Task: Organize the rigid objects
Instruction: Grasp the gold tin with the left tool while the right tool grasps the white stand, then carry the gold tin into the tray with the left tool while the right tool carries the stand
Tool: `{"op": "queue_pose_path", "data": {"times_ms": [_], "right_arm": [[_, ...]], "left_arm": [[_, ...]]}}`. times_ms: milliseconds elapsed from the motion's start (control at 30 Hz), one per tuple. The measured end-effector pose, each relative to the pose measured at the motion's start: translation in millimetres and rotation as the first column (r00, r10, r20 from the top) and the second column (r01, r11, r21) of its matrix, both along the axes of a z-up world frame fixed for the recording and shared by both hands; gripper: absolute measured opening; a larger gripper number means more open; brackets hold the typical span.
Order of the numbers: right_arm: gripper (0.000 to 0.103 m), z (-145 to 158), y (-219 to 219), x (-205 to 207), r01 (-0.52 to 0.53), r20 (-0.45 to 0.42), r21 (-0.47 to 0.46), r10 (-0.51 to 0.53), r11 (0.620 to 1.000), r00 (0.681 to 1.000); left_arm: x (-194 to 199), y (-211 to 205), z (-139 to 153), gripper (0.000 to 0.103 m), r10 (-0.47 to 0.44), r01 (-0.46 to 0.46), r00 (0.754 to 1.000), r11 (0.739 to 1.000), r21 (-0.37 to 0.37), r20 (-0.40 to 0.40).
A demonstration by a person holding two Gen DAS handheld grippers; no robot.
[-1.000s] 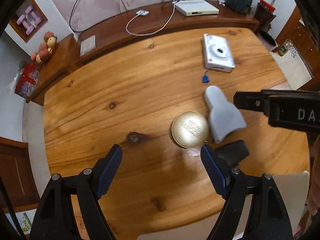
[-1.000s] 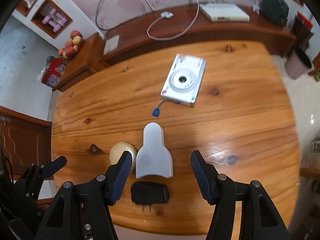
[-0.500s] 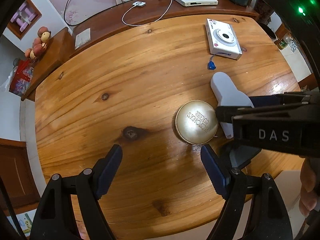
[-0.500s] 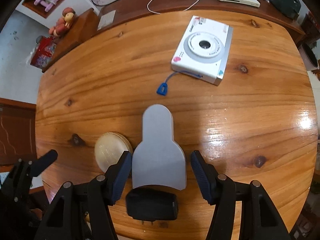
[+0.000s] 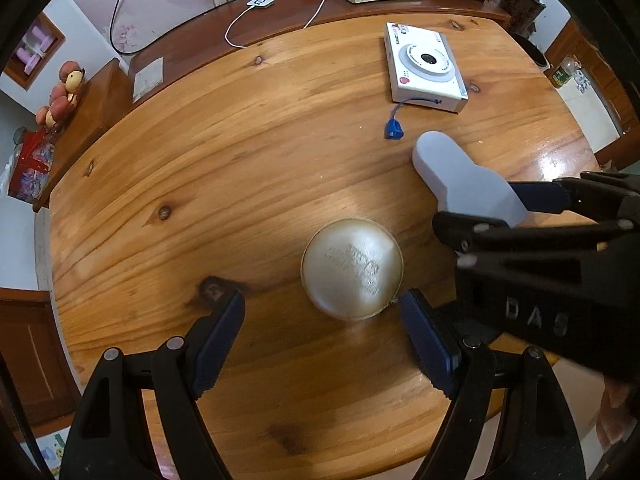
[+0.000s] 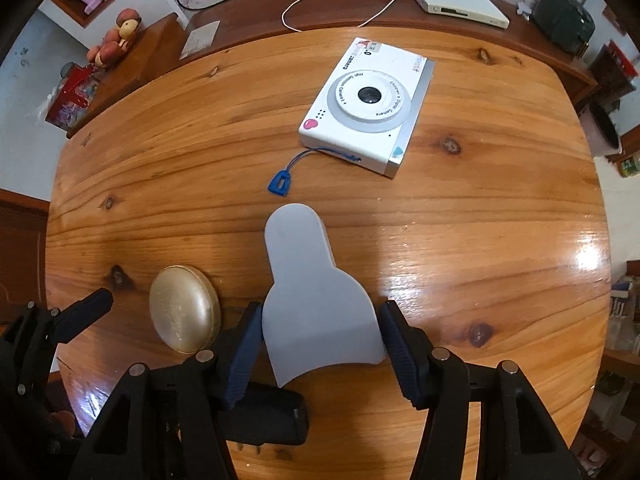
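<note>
Grey scraper [image 6: 316, 312] between right tongs [image 6: 316, 342], black adapter [image 6: 276, 420] beneath.

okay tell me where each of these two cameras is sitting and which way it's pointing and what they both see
Left wrist: rides on the left hand-held gripper, looking down and forward along its open fingers at the gold round tin; the right hand-held gripper enters from the right.
Right wrist: rides on the right hand-held gripper, looking down along fingers that flank the grey paddle-shaped piece; the left tool's fingertip shows at lower left.
Shared: tin, grey piece, white toy camera, wooden table.
</note>
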State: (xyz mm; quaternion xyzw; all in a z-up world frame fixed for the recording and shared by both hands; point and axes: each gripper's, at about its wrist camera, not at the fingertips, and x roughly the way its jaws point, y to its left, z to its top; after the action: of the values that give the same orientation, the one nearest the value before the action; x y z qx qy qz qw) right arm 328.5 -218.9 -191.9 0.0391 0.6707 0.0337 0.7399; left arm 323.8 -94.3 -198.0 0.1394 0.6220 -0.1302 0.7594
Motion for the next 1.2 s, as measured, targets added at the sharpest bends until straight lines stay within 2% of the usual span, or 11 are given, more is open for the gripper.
{"op": "queue_pose_path", "data": {"times_ms": [400, 433, 467, 500, 667, 867, 1033, 1200], "right_arm": [[0.058, -4.0, 9.8, 2.6, -0.063, 0.005, -0.107, 0.064, 0.992, 0.998], [0.058, -4.4, 9.5, 1.9, -0.057, 0.007, -0.104, 0.058, 0.993, 0.998], [0.058, -4.8, 8.8, 1.2, -0.049, 0.01, -0.101, 0.051, 0.994, 0.999], [0.058, -5.2, 8.3, -0.2, -0.043, 0.011, -0.098, 0.044, 0.994, 0.999], [0.058, -4.3, 2.3, -3.3, -0.024, 0.007, -0.087, 0.024, 0.996, 1.0], [0.058, 2.7, -7.7, -7.7, 0.005, 0.023, -0.053, -0.004, 0.999, 1.0], [0.058, 25.9, -17.1, -20.9, 0.017, 0.067, 0.004, -0.017, 1.0, 0.998], [0.058, 73.1, -31.8, -54.4, 0.013, 0.141, 0.084, -0.024, 0.996, 0.99]], "left_arm": [[11.4, 0.8, -12.6, 0.082, 0.034, -0.035, 0.999, 0.999, -0.037, -0.033], [11.6, 1.3, -12.2, 0.081, 0.032, -0.033, 0.999, 0.999, -0.041, -0.031], [10.4, 1.9, -11.4, 0.072, 0.024, -0.025, 0.999, 0.998, -0.057, -0.031], [10.3, 1.5, -11.1, 0.059, 0.015, -0.017, 0.999, 0.998, -0.068, -0.033], [10.3, -3.3, -12.1, 0.059, 0.002, -0.002, 1.0, 1.0, -0.024, -0.017], [11.0, 0.4, -12.0, 0.058, 0.006, -0.006, 1.0, 1.0, -0.03, -0.004], [1.0, 6.7, 11.5, 0.058, 0.024, -0.02, 0.999, 0.997, -0.07, 0.045], [-35.1, 12.4, 69.1, 0.058, -0.01, 0.024, 0.993, 0.993, -0.116, 0.121]]}}
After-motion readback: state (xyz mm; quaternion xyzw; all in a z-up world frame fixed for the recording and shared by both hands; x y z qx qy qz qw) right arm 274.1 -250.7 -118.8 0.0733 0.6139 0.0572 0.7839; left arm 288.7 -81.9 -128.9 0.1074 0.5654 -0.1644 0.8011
